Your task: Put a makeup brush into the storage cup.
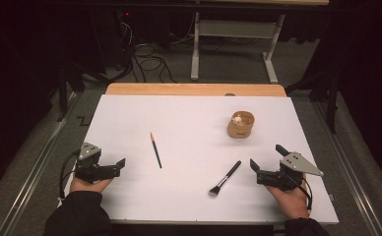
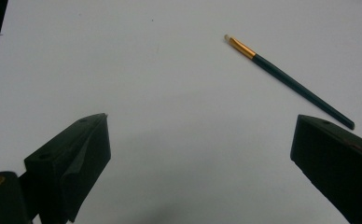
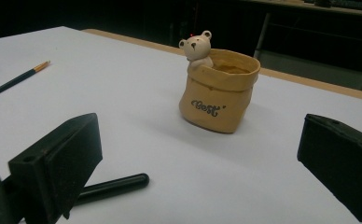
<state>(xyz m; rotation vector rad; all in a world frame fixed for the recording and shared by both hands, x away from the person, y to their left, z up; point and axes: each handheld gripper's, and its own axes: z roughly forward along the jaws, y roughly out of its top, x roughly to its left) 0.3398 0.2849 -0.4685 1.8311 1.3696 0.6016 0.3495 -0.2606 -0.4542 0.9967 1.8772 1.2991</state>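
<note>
Brushes are counted as two on the white bench (image 1: 130, 196): one thin brush (image 1: 155, 150) with a gold band, and one fat black brush (image 1: 225, 178) with a fluffy tip. One small tan pot (image 1: 241, 125) (a little bear is peeking out of it) is seen farther back. The thin brush is laid just ahead of the left gripper (image 1: 121, 163), and the fat brush is near the right gripper (image 1: 267, 156). Two grippers are held low, both with jaws spread wide and nothing held.
</note>
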